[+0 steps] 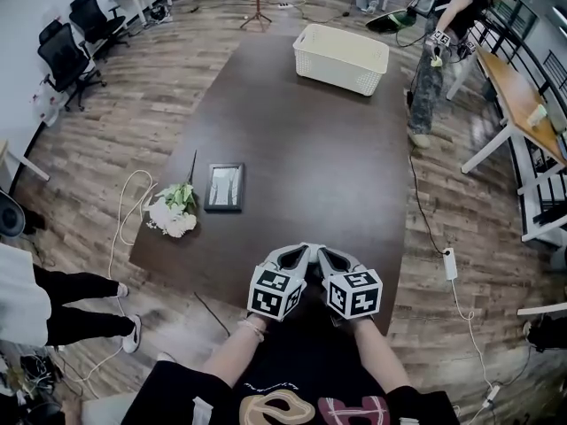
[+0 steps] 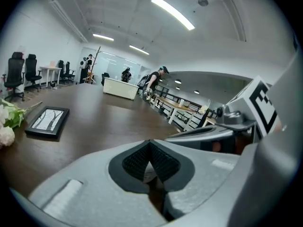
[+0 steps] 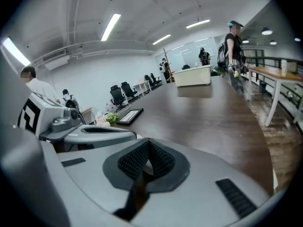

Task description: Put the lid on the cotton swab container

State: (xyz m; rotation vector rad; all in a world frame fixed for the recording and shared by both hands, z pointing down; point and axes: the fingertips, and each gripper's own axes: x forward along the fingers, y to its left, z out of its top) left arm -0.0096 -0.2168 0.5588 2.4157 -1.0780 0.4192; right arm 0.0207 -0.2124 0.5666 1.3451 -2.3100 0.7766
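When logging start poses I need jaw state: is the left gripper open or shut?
Shut. In its own view, the left gripper has its two dark ribbed pads meeting at the tips.

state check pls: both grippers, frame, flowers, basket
Left gripper: shut, nothing between the jaws.
Right gripper: shut, nothing between the jaws.
Frame: lying flat on the table, face up.
Flowers: lying on their side at the table's left edge, beside the frame.
Basket: upright at the far end, open top; contents cannot be made out.
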